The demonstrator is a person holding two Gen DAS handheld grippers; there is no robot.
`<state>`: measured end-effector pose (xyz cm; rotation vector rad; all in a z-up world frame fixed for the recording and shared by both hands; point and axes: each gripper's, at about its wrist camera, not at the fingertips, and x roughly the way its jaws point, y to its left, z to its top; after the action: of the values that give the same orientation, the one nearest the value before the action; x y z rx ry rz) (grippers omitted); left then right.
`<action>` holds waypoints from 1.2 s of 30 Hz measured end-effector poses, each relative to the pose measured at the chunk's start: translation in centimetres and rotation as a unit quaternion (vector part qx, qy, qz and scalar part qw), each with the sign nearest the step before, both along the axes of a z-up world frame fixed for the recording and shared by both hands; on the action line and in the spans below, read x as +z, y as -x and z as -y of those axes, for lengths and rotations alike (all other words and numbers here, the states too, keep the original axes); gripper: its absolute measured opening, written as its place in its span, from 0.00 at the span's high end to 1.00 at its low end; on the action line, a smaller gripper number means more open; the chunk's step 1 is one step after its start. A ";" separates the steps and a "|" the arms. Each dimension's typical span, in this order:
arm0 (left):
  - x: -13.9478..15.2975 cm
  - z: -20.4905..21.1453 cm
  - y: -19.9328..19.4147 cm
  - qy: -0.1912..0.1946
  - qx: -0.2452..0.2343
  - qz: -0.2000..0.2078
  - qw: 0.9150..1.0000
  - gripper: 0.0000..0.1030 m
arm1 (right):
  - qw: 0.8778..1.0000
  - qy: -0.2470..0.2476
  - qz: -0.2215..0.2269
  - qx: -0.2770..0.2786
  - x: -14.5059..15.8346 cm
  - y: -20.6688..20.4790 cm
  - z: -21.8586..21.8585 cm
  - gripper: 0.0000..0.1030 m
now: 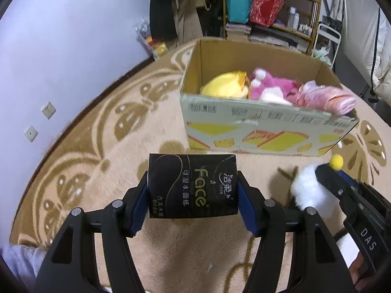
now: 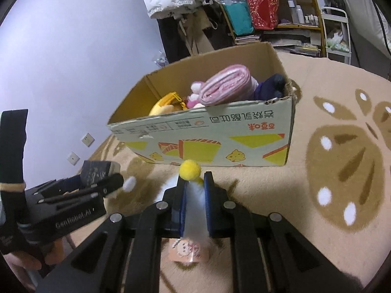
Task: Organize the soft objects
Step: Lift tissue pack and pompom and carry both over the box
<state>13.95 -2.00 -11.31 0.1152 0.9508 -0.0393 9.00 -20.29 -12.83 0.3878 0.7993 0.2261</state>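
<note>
Between the blue pads of the left gripper (image 1: 193, 193), a black tissue pack (image 1: 193, 186) is clamped, held above the carpet (image 1: 97, 131). A white fluffy toy (image 2: 194, 210) with a yellow pompom (image 2: 190, 169) is pinched in the tightly closed right gripper (image 2: 194, 197), a pink tag (image 2: 188, 250) hanging beneath. Just beyond both, an open cardboard box (image 2: 207, 134) is seen on the carpet, already filled with a yellow plush (image 1: 224, 85), a pink plush (image 1: 268, 88) and a pink rolled bundle (image 2: 226, 85). A cluttered shelf (image 1: 281, 7) is visible behind.

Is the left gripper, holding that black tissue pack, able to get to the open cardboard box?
Probably yes: only bare patterned carpet lies between the left gripper and the cardboard box, whose top stands open.
</note>
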 end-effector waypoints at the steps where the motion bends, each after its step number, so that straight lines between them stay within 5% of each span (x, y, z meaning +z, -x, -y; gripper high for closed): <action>1: 0.5 0.0 0.2 -0.004 -0.004 0.006 1.000 0.39 | 1.000 0.003 0.003 -0.001 0.3 0.2 0.0 0.86; 21: 7.7 1.1 2.8 -0.022 -0.043 0.107 0.993 0.39 | 0.996 0.034 0.080 -0.027 6.6 2.9 0.7 0.86; 36: 13.3 0.9 -1.0 -0.011 -0.040 0.157 0.987 0.39 | 0.986 0.042 0.158 -0.039 14.2 1.9 1.8 0.86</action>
<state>14.97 -2.86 2.02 0.1741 0.6322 -0.0824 7.09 -22.10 1.39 0.2930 0.4779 0.1754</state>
